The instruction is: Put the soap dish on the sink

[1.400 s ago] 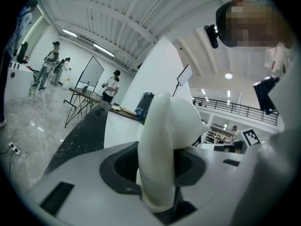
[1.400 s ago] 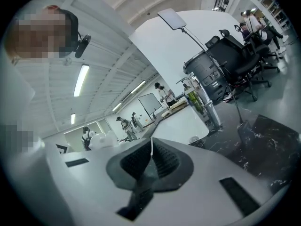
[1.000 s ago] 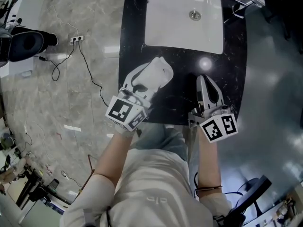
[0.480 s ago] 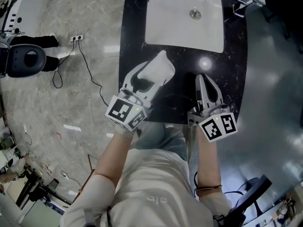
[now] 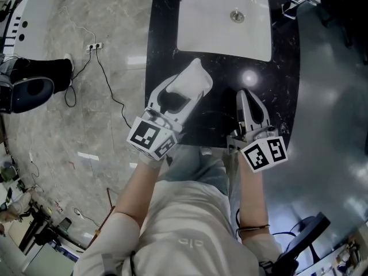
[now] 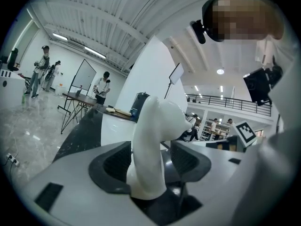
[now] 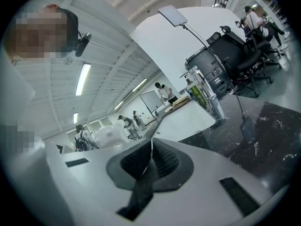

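Now L claw (image 5: 176, 96) jaws just opening, soap dish (image 5: 194, 80) btw them.

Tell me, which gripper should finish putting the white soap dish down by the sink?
Left. The left gripper has the soap dish between its jaws, which have just been opening, over the black counter by the sink. The right gripper is shut, empty and off to the side.

The soap dish (image 5: 192, 82) was smooth, glossy white, like glazed ceramic. The desk (image 5: 282, 91) was black polished stone with pale flecks — highly reflective. The sink (image 5: 218, 33) was glossy white. The left hand-held gripper (image 6: 150, 160) had a matt grey-white plastic shell and dark ribbed pads (image 6: 112, 163).
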Demonstrator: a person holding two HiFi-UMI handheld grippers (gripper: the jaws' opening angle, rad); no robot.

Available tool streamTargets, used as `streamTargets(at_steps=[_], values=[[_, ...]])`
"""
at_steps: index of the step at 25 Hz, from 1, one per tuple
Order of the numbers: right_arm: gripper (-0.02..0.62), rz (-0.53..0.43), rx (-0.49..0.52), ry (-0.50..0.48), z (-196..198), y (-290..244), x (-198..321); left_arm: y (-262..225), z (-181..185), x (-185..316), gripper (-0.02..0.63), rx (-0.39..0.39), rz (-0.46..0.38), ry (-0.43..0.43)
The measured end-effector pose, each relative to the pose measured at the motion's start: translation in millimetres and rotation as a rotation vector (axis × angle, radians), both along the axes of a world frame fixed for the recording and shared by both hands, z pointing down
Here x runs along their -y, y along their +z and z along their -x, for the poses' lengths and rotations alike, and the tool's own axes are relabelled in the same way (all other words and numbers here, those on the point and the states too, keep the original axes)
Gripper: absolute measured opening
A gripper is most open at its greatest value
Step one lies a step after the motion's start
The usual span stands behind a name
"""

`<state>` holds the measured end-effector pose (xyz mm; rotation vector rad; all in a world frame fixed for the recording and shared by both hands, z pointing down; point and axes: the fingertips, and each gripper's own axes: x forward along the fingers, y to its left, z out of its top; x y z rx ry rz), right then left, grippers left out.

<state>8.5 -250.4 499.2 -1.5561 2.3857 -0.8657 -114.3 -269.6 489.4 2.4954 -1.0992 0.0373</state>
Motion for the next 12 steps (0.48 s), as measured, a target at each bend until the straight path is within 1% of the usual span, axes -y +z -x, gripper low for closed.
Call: streamTargets(at_steps=[5,9,12], values=[[0.025,-0.009,0.001,-0.007,2,-6,-10,0,3,-12,0.253,-0.002,-0.016,0.000],[0.025,-0.018,0.003,-0.007,2,-12,-20,-5,7,-22,0.258,0.013,-0.010,-0.017],[0.025,-0.027,0.003,-0.009,3,-17,-29,-6,11,-31,0.261,0.006,-0.027,-0.026]])
